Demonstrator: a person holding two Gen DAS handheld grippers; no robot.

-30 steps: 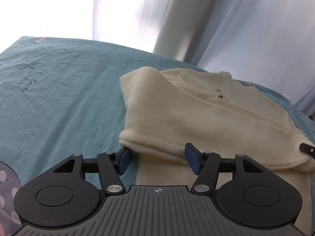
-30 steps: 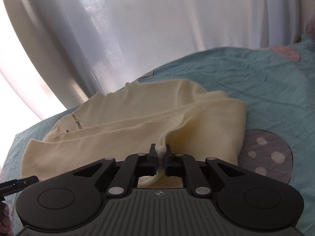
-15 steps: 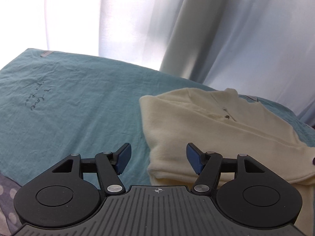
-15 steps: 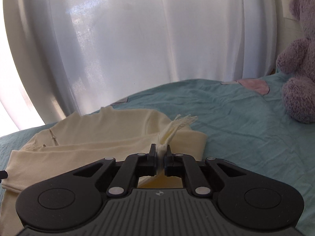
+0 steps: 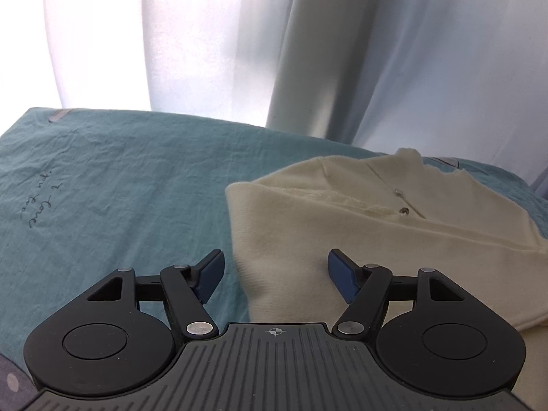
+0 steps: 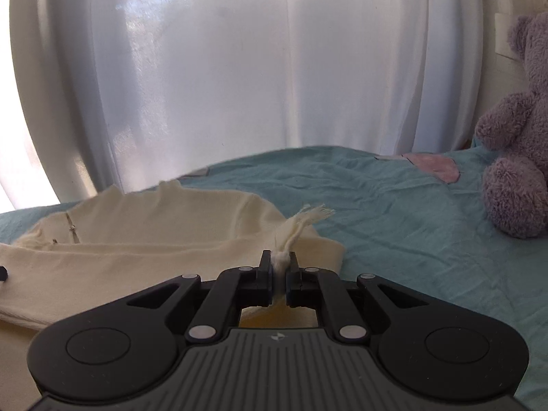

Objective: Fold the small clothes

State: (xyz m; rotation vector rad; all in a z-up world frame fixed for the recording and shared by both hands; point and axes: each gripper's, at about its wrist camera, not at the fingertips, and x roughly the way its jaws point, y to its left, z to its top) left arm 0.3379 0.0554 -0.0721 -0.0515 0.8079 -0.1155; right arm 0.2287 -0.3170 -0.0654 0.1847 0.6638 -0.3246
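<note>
A small cream knitted cardigan (image 5: 359, 233) with tiny buttons lies partly folded on the teal bedspread (image 5: 120, 185). My left gripper (image 5: 275, 275) is open, its blue pads (image 5: 210, 274) standing apart over the garment's near left edge without touching the cloth. In the right wrist view the same cardigan (image 6: 154, 236) lies to the left. My right gripper (image 6: 280, 263) is shut on a bunched piece of its frayed edge (image 6: 308, 215), which sticks up beyond the fingertips.
White curtains (image 6: 239, 85) hang behind the bed. A purple teddy bear (image 6: 517, 157) sits at the right on the bedspread. A pink patch (image 6: 435, 167) lies beside it. Dark handwriting (image 5: 37, 205) marks the teal cloth at left.
The left gripper let go of the cardigan's folded edge, opened wider and drew back to the left. The right gripper turned with its pinch of cloth, bringing the teddy bear into view.
</note>
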